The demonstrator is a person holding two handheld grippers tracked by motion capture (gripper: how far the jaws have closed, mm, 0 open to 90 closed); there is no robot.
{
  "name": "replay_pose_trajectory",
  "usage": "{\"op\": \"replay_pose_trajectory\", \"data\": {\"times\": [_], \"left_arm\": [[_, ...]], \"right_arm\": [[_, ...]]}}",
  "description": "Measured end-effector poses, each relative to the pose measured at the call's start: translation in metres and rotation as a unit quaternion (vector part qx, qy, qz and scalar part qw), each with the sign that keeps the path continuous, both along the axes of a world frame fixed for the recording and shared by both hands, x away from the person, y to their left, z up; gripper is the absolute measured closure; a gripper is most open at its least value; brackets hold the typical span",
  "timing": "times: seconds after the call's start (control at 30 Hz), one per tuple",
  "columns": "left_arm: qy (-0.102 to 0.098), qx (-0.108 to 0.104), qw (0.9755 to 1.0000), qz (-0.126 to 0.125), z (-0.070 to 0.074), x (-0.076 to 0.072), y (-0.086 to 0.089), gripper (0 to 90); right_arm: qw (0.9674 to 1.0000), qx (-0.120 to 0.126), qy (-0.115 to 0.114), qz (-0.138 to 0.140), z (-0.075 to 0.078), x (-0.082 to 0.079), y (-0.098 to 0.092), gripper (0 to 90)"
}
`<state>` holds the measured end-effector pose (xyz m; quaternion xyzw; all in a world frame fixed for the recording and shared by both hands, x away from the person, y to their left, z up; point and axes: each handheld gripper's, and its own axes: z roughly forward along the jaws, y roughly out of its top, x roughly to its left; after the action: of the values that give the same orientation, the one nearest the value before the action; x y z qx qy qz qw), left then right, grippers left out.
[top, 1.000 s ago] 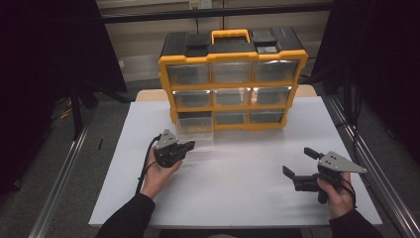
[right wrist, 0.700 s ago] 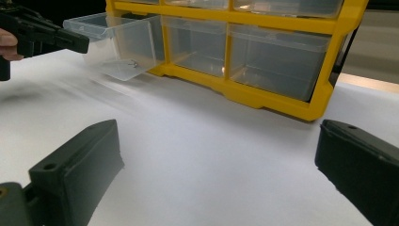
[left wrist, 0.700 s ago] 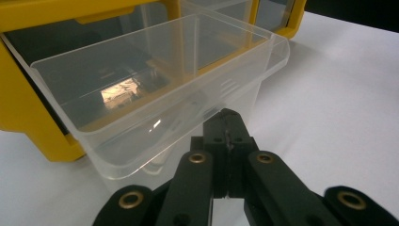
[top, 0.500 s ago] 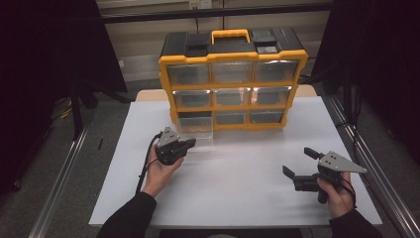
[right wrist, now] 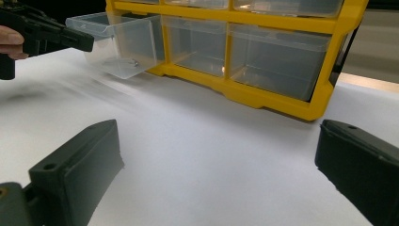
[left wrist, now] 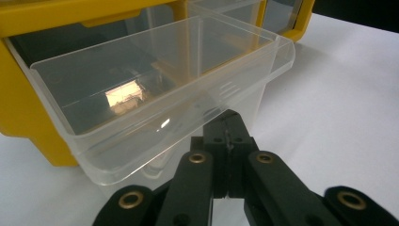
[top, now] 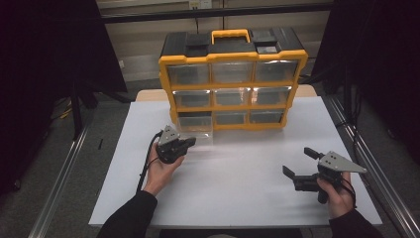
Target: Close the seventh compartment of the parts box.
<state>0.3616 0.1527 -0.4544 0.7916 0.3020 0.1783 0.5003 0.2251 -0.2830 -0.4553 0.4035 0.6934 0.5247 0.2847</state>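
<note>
A yellow organiser cabinet (top: 233, 58) with clear drawers stands at the back of the white table (top: 237, 198). Its bottom-left drawer (top: 198, 134) is pulled out; in the left gripper view this clear drawer (left wrist: 164, 80) sits just ahead of my left gripper (left wrist: 228, 120). My left gripper (top: 190, 143) is shut with nothing between its jaws, its tip at the drawer's front wall under the lip. A small metal piece (right wrist: 134, 61) lies on the drawer's floor. My right gripper (top: 298, 161) hovers at the front right, open and empty, pointing towards the cabinet (right wrist: 263, 101).
The other drawers (top: 233, 96) are pushed in. Metal rails (top: 366, 163) run along both sides of the table. Bare white tabletop lies between the two grippers and in front of the cabinet.
</note>
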Motion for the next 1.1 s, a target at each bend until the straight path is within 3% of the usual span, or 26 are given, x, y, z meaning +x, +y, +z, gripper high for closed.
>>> {"op": "replay_pose_trajectory", "data": {"times": [0.13,0.23,0.33,0.4,0.7,0.8,0.97,1.1], "left_arm": [[-0.001,-0.009,1.0000,-0.004,0.000,0.002,0.000,90.0],[-0.001,0.002,1.0000,0.000,0.000,0.002,-0.001,90.0],[-0.003,-0.008,1.0000,-0.002,0.001,0.004,-0.002,90.0],[-0.006,0.003,1.0000,0.000,0.001,0.005,-0.002,90.0],[0.000,-0.011,0.9999,0.007,0.001,0.010,-0.004,90.0],[-0.003,-0.001,1.0000,0.009,0.002,0.010,-0.004,90.0],[-0.005,-0.014,0.9998,0.013,0.002,0.011,-0.006,90.0],[-0.005,-0.005,0.9999,0.015,0.002,0.012,-0.005,90.0]], "right_arm": [[1.0000,0.000,0.000,0.000,0.000,0.000,0.000,0.7],[1.0000,0.001,-0.001,0.000,0.000,0.000,0.000,0.6],[1.0000,0.001,0.000,0.000,0.000,0.000,0.000,0.6],[1.0000,0.001,0.000,0.001,0.000,0.000,0.000,0.6],[1.0000,0.001,0.001,0.001,0.000,0.000,0.000,0.5],[1.0000,0.002,0.000,0.000,0.000,0.000,0.000,0.5],[1.0000,0.001,0.000,-0.001,0.000,0.000,0.000,0.6],[1.0000,0.001,-0.001,0.000,0.000,0.000,0.000,0.6]]}}
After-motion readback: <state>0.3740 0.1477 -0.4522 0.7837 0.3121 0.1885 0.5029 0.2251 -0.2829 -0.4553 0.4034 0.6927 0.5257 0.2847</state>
